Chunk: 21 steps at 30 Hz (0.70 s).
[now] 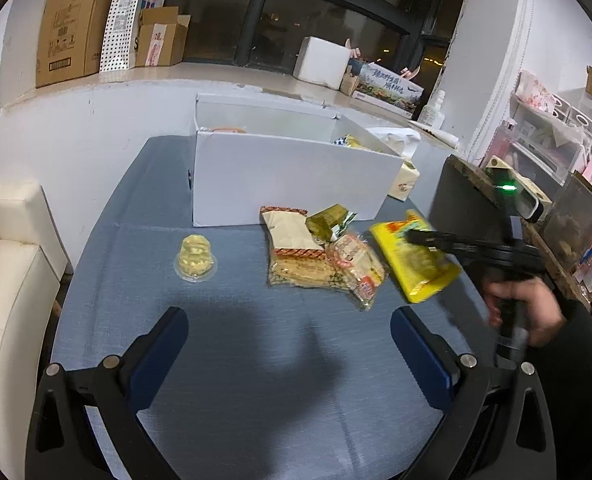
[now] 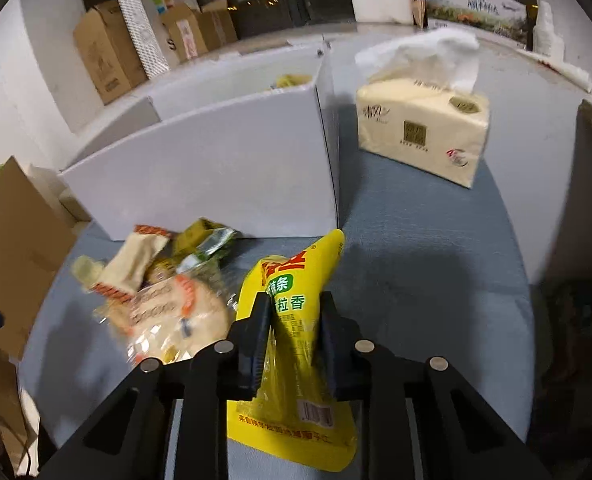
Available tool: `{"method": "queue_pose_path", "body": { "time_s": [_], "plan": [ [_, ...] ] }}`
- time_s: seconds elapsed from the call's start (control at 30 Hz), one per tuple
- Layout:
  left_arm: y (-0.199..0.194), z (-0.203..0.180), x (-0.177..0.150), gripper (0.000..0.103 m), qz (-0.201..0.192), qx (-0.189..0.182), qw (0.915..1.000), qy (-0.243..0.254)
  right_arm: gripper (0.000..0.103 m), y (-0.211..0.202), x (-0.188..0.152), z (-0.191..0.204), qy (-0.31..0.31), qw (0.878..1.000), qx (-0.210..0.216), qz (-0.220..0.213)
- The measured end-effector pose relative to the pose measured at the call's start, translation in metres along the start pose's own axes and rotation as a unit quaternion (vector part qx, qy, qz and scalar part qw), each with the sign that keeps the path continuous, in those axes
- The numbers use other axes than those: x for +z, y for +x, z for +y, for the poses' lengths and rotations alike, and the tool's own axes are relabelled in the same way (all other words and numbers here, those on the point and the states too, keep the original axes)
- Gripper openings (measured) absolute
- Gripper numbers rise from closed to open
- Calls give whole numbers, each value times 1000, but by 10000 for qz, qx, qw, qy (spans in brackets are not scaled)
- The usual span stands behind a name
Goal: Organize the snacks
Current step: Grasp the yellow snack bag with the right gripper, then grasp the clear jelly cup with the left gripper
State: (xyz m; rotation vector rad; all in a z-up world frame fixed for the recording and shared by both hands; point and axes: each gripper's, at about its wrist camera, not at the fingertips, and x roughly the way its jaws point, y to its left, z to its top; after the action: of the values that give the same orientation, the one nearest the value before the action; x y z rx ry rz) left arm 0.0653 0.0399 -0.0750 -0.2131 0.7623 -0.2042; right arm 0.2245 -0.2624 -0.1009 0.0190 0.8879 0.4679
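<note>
Right claw [image 2: 291, 308]: clenched on the yellow packet [image 2: 296, 344], which is pinched between both fingers and bulges out above and below them; in the left wrist view the claw is seen at 3 o'clock, held by a hand [image 1: 524, 304].
Yellow packet: lifted at a tilt, its far corner pointing toward 12 o'clock near the white box [image 2: 215, 168]; its lower edge is partly covered by the claw frame.
Left claw [image 1: 289, 330]: released, fingers spread wide over bare blue cloth, nothing held or touched.
Snack pile [image 1: 320, 260]: several wrapped packets lie overlapping at 12 o'clock from the left claw, just in front of the white box; a small green sachet [image 1: 330, 220] rests on top at the far side. The prints are blurred and cannot be read.
Jelly cup [image 1: 195, 258]: stands alone at 11 o'clock from the left claw, apart from the pile.
White box: open-topped, at the far side of the surface; most of its inside is hidden by the front wall, and only scraps of packets show over the rim.
Tissue pack [image 2: 422, 128]: at 1 o'clock from the right claw, beside the box, a tissue sticking up.
Surface [image 1: 255, 360]: covered in blue cloth.
Room: cardboard boxes [image 1: 75, 24] stand on a ledge under a dark window; cluttered shelves at the right edge are cut off.
</note>
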Motion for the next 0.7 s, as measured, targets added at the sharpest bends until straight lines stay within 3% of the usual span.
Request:
{"method": "queue_pose_path", "body": {
  "time_s": [0.4, 0.7],
  "plan": [
    [44, 22, 16, 103, 121, 237, 9996, 15, 23, -94, -48, -3, 613, 9936, 434, -844],
    [89, 45, 32, 103, 302, 522, 9982, -5, 23, -104, -70, 13, 795, 9912, 587, -883]
  ]
}}
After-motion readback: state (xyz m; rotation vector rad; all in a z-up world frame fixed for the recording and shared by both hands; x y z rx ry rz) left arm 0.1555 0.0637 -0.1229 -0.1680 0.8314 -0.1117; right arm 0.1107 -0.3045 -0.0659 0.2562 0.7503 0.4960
